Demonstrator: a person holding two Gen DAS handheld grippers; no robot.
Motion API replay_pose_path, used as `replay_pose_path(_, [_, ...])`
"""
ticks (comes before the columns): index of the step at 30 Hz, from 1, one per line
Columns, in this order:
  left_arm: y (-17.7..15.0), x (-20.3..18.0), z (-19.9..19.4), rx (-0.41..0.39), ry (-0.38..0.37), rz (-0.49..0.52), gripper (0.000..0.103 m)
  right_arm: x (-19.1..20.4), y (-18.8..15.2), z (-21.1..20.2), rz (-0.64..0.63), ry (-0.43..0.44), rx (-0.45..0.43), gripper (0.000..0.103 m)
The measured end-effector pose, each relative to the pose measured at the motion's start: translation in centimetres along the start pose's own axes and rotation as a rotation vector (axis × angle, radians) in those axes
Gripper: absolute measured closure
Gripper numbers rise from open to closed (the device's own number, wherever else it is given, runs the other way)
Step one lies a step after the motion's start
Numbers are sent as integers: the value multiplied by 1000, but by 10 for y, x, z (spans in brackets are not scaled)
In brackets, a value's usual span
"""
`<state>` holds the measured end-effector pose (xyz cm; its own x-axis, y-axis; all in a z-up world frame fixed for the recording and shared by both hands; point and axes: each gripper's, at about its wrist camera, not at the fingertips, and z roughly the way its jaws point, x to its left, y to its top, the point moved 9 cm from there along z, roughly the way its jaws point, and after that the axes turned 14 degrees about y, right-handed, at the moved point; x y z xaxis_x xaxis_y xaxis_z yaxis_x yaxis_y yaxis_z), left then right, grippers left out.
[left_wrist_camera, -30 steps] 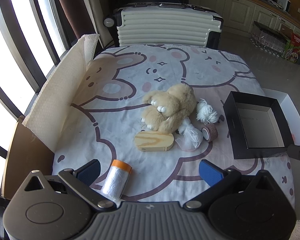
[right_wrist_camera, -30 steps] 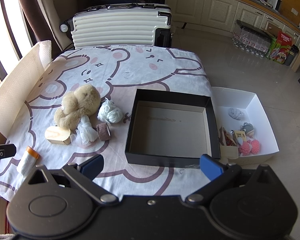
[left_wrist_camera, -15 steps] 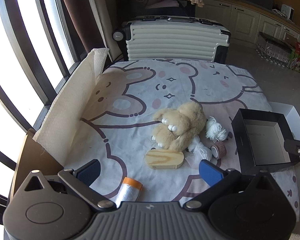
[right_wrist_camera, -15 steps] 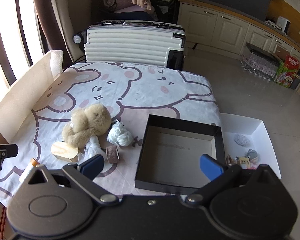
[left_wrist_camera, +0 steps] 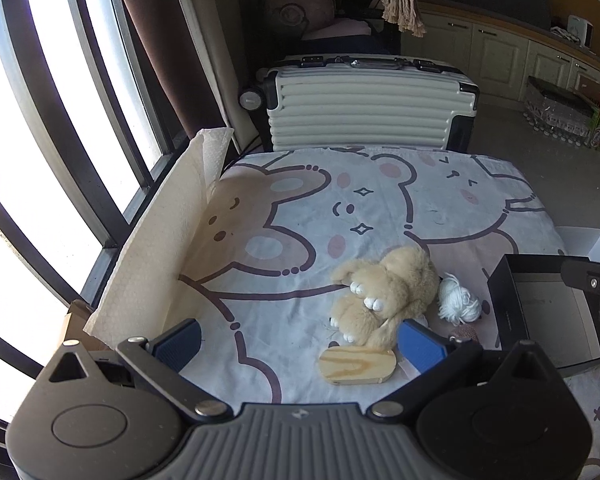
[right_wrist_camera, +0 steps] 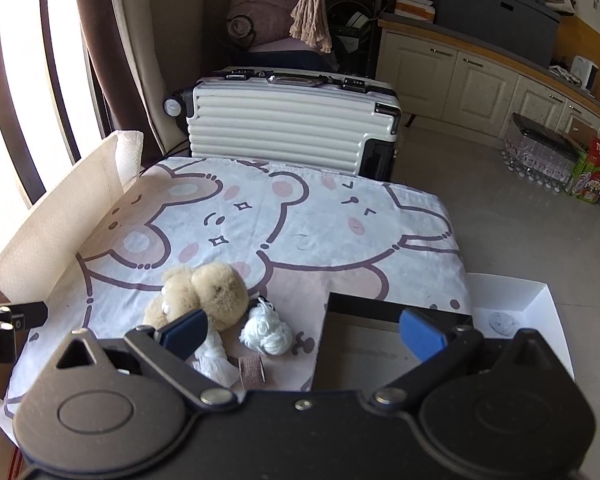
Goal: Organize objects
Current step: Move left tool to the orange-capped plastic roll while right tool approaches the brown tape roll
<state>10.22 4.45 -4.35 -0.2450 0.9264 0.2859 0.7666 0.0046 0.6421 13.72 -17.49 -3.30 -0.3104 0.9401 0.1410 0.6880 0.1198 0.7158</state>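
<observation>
A tan plush toy (left_wrist_camera: 388, 292) lay slumped on its side. Against its right sat a white yarn ball (left_wrist_camera: 458, 300); just in front lay a flat wooden block (left_wrist_camera: 358, 366). Right of the toy stood an open black box (left_wrist_camera: 548, 312).

The open black cardboard box (right_wrist_camera: 380, 312) was largely hidden behind the right gripper's body, and the left view cut off its right side. The brown tape roll (right_wrist_camera: 252, 368) and white mesh bundle (right_wrist_camera: 216, 360) were partly covered. The small grey item (right_wrist_camera: 503, 322) in the white paper tray (right_wrist_camera: 540, 300) was too blurred to identify.
</observation>
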Motion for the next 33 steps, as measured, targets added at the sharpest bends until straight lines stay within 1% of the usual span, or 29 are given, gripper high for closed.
replay_pose_path(4, [-7,6,12,13,-3,-29,0,7,-4,11,12,24,-28,0])
replay_pose_path(10, [-18,16,25,19,23,-48,0,21,-16,26,-50,23,-26,0])
replay_pose_path(14, [-26,22,33,19,32,-61,0,28,-23,36,-74,40,-25,0])
replay_pose_path(19, [-39,32,46,16,41,-63,0,30,-36,57,-67,46,-5,0])
replay_pose_path(23, [-51,34,57,29,30,-49,0,31,-44,76,-52,38,24,0])
replay_pose_path(26, [-59,33,66,39,13,-50,0,33,-47,86,-66,40,35,0])
replay_pose_path(28, [-64,31,73,56,-5,-52,0,33,-49,93,-70,41,47,0])
replay_pose_path(33, [-82,24,91,109,-46,-57,0,25,-56,106,-34,72,81,0])
